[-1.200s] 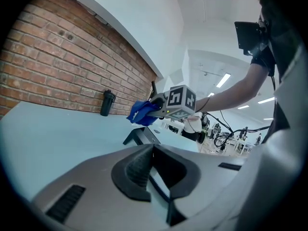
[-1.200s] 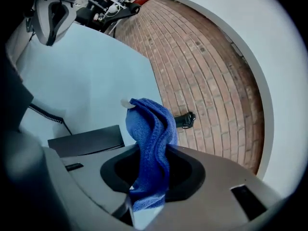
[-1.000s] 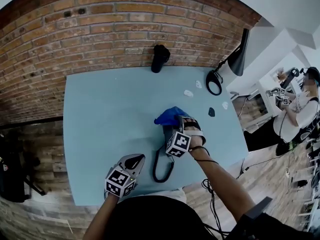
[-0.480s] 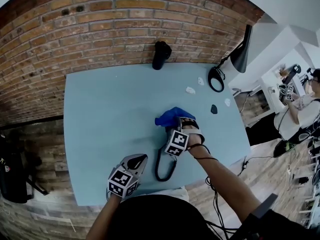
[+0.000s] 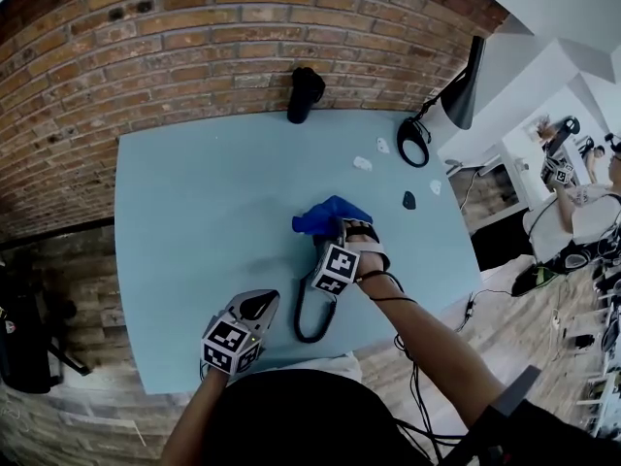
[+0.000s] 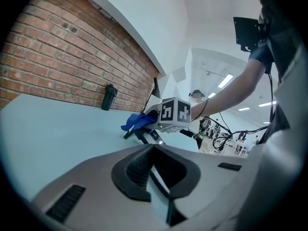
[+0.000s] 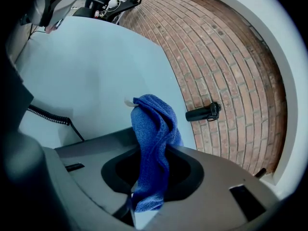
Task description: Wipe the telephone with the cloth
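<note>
At the telephone (image 6: pixel 146 135), we judge wiping under way: right gripper (image 7: pixel 147 172) pinches the cloth (image 7: pixel 151 129); left gripper (image 6: pixel 155 153) closed, empty, nearby.

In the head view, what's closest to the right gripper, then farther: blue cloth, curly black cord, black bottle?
1. Blue fuzzy cloth: pinched by the right gripper.
2. Curly black cord: looping just below it in the picture.
3. Black cylindrical bottle: far off, by the brick wall.
</note>
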